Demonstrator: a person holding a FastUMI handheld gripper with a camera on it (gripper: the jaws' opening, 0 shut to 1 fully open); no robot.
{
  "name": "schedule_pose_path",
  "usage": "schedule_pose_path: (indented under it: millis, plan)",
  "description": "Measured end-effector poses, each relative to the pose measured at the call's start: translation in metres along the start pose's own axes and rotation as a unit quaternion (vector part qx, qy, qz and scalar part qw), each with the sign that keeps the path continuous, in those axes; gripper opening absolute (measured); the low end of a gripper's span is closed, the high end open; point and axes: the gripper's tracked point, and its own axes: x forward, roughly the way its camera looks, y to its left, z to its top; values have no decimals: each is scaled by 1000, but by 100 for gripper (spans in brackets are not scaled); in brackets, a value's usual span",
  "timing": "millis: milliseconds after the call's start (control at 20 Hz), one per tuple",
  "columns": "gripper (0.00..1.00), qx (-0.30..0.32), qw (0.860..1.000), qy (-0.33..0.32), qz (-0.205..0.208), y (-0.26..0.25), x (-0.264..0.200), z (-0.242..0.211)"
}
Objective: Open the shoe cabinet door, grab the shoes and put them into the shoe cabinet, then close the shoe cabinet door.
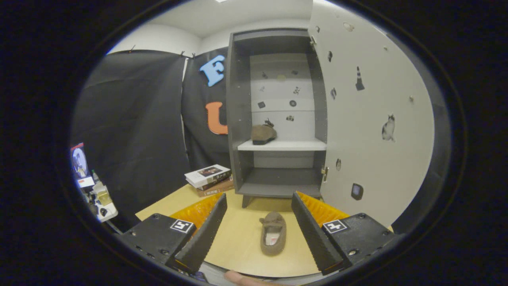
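Gripper view showed the gripper [258,200] spread wide and empty, one brown shoe [273,237] lying on the table [238,246] between its fingers, the other shoe [262,134] on the open shoe cabinet's [238,119] shelf beyond.

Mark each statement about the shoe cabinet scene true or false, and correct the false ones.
1. The grey shoe cabinet's white door stands open. True.
2. A brown slipper sits on the cabinet's white middle shelf. True.
3. The fingers of the gripper are closed on the second brown slipper. False: the fingers are spread apart, and that slipper lies untouched on the light wooden tabletop between them.
4. The stack of books lies inside the cabinet. False: it lies on the tabletop beside the cabinet.
5. The cabinet's bottom shelf holds a shoe. False: no shoe is visible there.
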Motion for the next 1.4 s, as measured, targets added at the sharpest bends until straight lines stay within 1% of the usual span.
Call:
schedule_pose_path:
  millis: [200,250,400,550,700,800,850,950,1050,1150,1250,1400]
  plan:
    - [100,29,998,56,18,9,48,-55]
    - [100,23,997,66,23,12,59,-68]
    - [100,12,997,79,15,11,89,-96]
    - [98,15,995,101,-5,3,121,-131]
    - [96,20,991,120,-53,-20,156,-159]
    - [86,22,988,134,-77,-32,171,-179]
    - [79,28,985,144,-86,-39,177,-189]
    - [65,51,980,178,-72,-38,191,-211]
    - [51,62,978,188,-69,-48,210,-226]
    - [23,86,979,175,-51,-47,214,-224]
    - [12,97,980,165,-48,-48,210,-219]
    - [11,92,984,136,-62,-62,203,-199]
